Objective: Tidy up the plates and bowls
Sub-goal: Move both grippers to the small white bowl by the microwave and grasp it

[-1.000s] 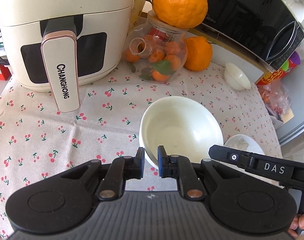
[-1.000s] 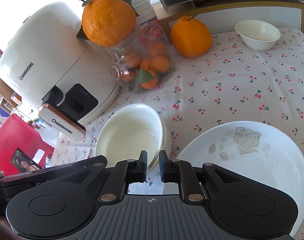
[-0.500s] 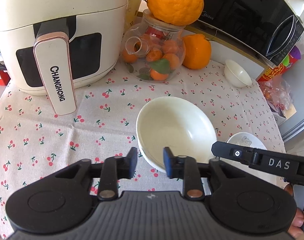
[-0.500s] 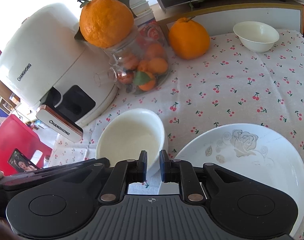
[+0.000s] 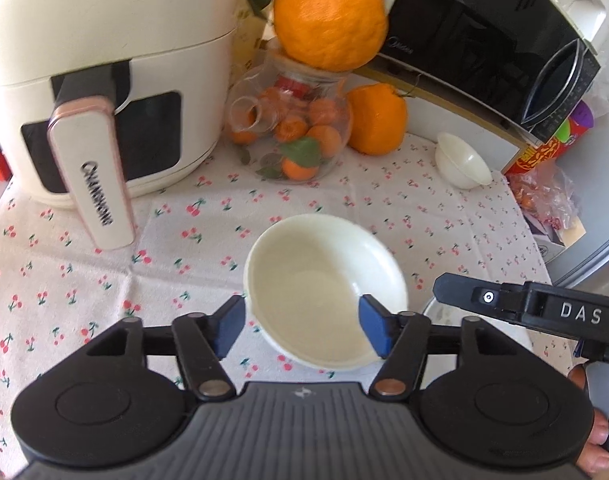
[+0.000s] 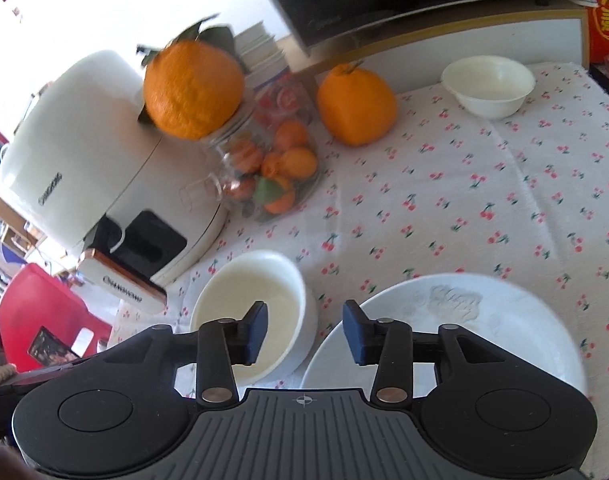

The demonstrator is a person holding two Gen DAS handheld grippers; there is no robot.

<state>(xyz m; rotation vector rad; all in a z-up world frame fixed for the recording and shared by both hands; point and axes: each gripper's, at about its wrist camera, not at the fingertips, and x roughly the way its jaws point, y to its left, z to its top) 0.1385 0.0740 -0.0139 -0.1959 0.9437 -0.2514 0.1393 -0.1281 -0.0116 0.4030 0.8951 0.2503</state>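
A white bowl [image 5: 324, 284] sits on the cherry-print tablecloth, also in the right wrist view [image 6: 256, 304]. My left gripper [image 5: 302, 334] is open, its fingers on either side of the bowl's near rim. My right gripper [image 6: 304, 332] is open and empty, above the gap between the bowl and a white rose-pattern plate [image 6: 464, 320]. The plate's edge shows in the left wrist view [image 5: 444, 312] behind the right gripper's body. A smaller white bowl [image 5: 462, 160] stands at the back right, also seen in the right wrist view [image 6: 488, 84].
A white air fryer [image 5: 104, 92] stands at the back left. A glass jar of oranges [image 5: 292, 140] with a big orange [image 5: 328, 16] on top is beside it, and another orange [image 5: 378, 118]. A black microwave [image 5: 484, 40] is behind.
Both grippers went from shut to open. The left one pulled back slightly from the bowl, which now sits on the cloth. The right one shifted a little.
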